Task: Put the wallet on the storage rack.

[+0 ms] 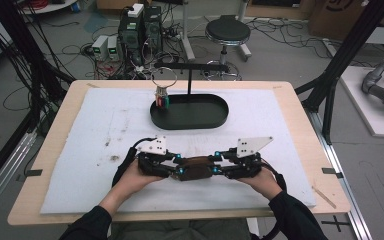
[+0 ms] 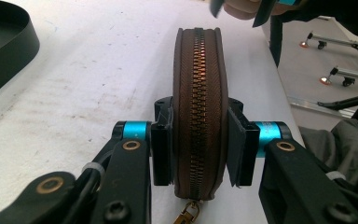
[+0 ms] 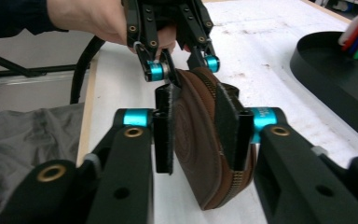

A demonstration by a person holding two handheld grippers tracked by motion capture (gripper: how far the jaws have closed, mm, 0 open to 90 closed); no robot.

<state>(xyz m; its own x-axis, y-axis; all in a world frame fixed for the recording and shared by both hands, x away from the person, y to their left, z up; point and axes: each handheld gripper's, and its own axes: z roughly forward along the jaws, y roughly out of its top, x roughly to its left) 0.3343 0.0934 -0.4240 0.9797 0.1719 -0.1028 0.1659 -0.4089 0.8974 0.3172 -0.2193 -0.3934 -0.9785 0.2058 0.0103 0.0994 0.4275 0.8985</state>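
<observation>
- A brown zipped pouch [image 1: 196,168] sits at the near middle of the tabletop [image 1: 50,150], on the white mat [image 1: 105,125], held between both claws.
- Left claw [image 1: 179,166] comes in from the left, gripped in the person's left hand [image 1: 130,177]. In the left gripper view its jaws stand on either side of the pouch [image 2: 198,112], pads pressed to both brown faces, zipper edge turned up toward the camera. Clamped on the pouch.
- Right claw [image 1: 216,166] comes in from the right, in the right hand [image 1: 266,182]. In the right gripper view the pouch [image 3: 200,140] stands on edge between its jaws. The right-side pad lies on the leather; the left-side pad is just beside it, and I cannot tell if it presses. Zipper runs along the lower right edge there.
- A small brass zipper pull [image 2: 189,213] hangs off the near end of the pouch in the left gripper view.
- The two claws face each other, tips close, the pouch bridging them end to end.
- Grey three-cornered plates ride on top of both grippers; black cables loop back by each wrist.
- Farther across the mat: a black oval tray [image 1: 190,122] with an upright post and crossbar. Coloured markers [image 1: 163,101] stand at its left end, a wire ring above them.
- Beyond the tabletop: a round stool [image 1: 227,32], electronics boxes and loose cables on the floor.
</observation>
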